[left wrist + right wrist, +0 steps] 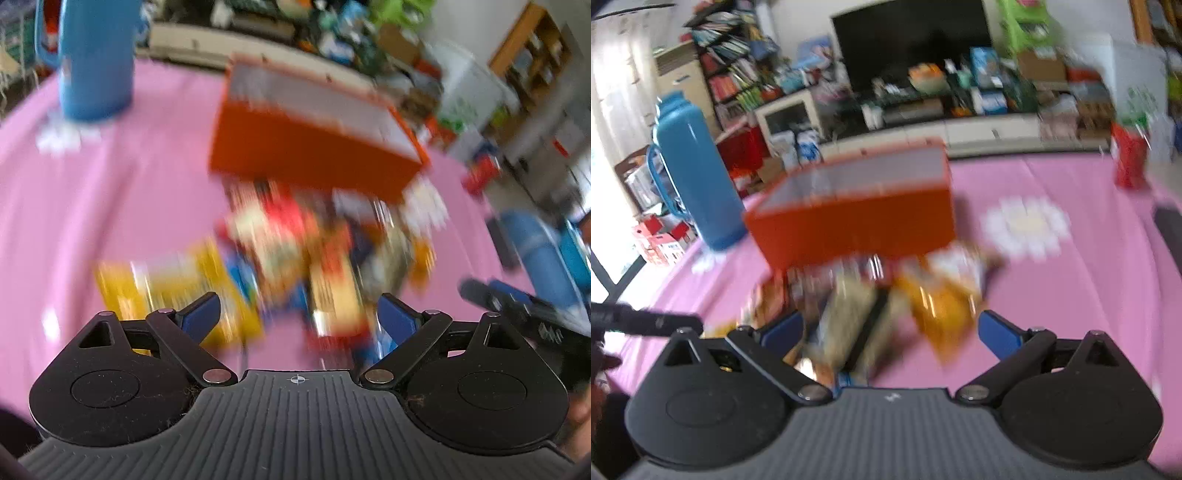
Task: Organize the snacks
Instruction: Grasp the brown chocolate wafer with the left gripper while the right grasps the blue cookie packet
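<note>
An orange open-topped box (314, 147) stands on the pink tablecloth; it also shows in the right wrist view (857, 218). A blurred pile of snack packets (314, 251) lies in front of it, with a yellow packet (166, 284) at its left. My left gripper (297, 317) is open above the near edge of the pile, holding nothing. My right gripper (890, 328) is open over the pile (886, 295), above a brown packet (846, 325) and an orange packet (942, 310). Both views are motion-blurred.
A tall blue thermos (96, 55) stands at the far left of the table, also in the right wrist view (694, 173). A red carton (1128, 158) stands at the far right. The other gripper (517, 306) shows at the right. Cluttered shelves and a TV lie beyond.
</note>
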